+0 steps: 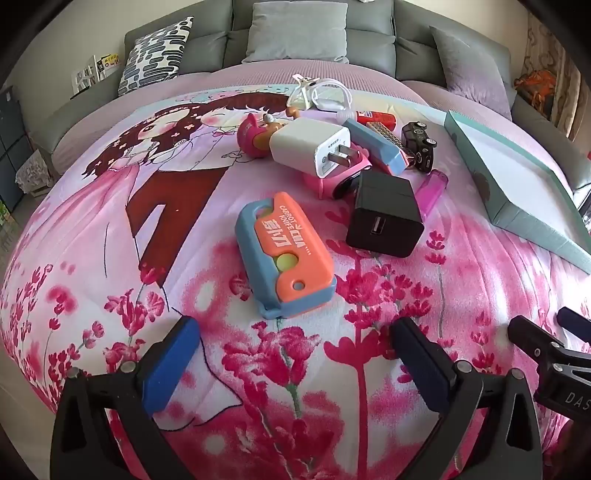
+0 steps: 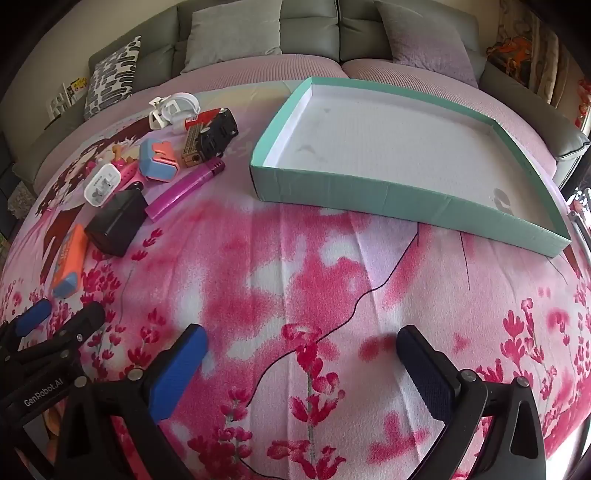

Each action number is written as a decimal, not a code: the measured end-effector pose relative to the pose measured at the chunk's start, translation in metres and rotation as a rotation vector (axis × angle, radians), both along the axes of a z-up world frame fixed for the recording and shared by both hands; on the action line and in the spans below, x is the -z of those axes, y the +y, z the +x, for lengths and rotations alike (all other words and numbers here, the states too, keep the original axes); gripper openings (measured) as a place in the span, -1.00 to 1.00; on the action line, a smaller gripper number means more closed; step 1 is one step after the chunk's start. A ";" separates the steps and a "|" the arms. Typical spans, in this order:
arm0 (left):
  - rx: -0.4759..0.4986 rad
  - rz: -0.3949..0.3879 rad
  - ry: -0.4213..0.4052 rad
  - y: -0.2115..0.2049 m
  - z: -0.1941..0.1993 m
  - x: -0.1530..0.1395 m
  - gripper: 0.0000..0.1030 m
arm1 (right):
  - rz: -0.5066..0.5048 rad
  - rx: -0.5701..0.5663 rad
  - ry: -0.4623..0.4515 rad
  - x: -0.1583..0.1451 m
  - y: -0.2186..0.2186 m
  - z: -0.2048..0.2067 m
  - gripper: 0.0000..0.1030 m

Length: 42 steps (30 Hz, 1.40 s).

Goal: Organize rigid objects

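While both claws are hanging low over the pink flowered bedspread [image 2: 295, 266], the left claw [image 1: 295, 354] and the right claw [image 2: 301, 356] are each standing wide apart with nothing between the fingers. One teal box [image 2: 406, 199] is lying to the right on the bed, its white floor bare. To its left a heap of small rigid things is waiting: two chargers, one black charger [image 1: 384, 218] near and one white charger [image 1: 314, 151] just behind it; two orange-and-blue carrot knife toys, one carrot knife [image 1: 284, 254] lying nearest the left claw, the other, a blue one [image 1: 376, 147], leaning among the far pile; one purple lighter [image 2: 184, 188] just beside the black charger; one black toy car [image 1: 417, 144]; one red tube [image 1: 376, 117]; one coiled white cable [image 1: 325, 94] farthest off. Pink toys are sitting under the white charger, their number unclear. Three cushions are leaning on the grey sofa [image 1: 314, 22] beyond.
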<state>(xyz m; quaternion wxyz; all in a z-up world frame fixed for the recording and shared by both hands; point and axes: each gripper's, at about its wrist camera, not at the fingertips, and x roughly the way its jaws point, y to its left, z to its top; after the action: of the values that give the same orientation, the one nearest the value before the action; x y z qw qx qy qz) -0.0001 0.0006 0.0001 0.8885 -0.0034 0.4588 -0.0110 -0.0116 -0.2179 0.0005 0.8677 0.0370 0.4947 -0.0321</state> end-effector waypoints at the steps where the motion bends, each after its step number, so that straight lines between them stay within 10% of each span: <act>1: 0.001 0.001 0.005 0.000 0.000 0.000 1.00 | -0.001 0.000 0.000 0.000 0.000 0.000 1.00; 42: 0.055 0.012 -0.033 -0.015 -0.007 -0.023 1.00 | -0.017 -0.008 -0.071 -0.026 0.008 -0.005 1.00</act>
<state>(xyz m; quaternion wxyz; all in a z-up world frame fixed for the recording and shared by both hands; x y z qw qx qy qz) -0.0068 -0.0144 0.0231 0.8952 0.0145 0.4442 -0.0327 -0.0165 -0.2101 0.0263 0.8850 0.0287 0.4636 -0.0316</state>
